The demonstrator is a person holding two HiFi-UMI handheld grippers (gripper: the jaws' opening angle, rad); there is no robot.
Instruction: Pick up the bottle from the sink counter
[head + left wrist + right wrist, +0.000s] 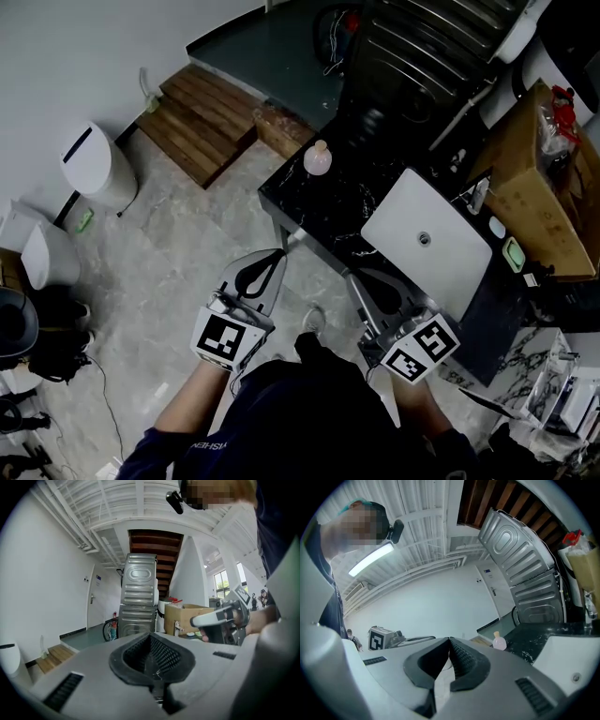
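1. We hold L gripper (267, 267) w/ jaws shut, nothing btwn them.
2. R gripper (367, 281) jaws shut too, empty.
3. Pink bottle (318, 157) stands upright at far end of black counter (300, 202), well ahead of both fingertips, untouched.
4. It lies fwd-right of L tips and fwd-left of R tips. White sink (427, 234) is just ahead of R.

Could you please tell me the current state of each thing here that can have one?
Bottle: upright on the counter, untouched.
Sink: empty.
Left gripper: shut, holding nothing.
Right gripper: shut, holding nothing.
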